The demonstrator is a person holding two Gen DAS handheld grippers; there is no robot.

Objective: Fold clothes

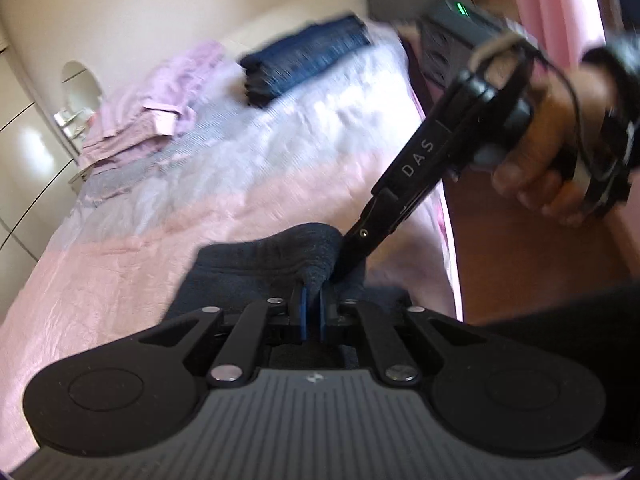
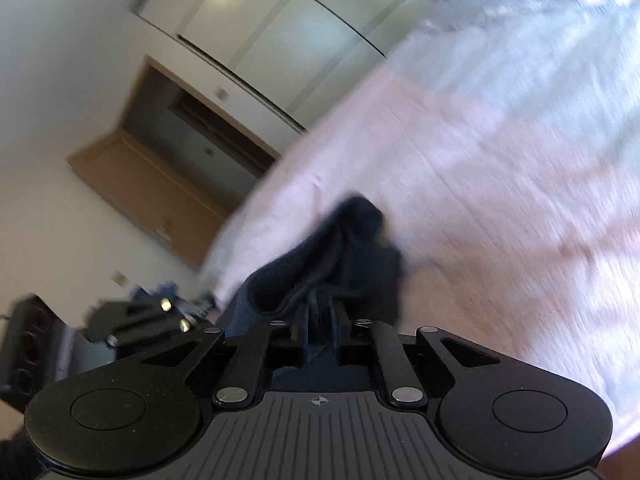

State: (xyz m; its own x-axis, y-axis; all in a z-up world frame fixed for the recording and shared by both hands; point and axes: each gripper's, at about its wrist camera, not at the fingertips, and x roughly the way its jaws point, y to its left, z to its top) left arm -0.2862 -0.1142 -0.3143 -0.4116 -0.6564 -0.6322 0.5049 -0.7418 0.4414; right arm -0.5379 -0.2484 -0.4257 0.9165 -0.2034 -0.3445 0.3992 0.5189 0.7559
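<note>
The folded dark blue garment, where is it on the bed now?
In the left wrist view the folded dark blue garment lies at the far end of the bed, right of the pink folded clothes.

We see open pink bedspread (image 1: 120, 264) toward ten o'clock; at twelve the folded navy stack (image 1: 304, 60) and lilac pile (image 1: 160, 96) block the far end.

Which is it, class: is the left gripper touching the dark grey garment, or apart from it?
Touching. The left wrist view shows the left gripper with its blue pads closed on a pinched ridge of the dark grey garment.
</note>
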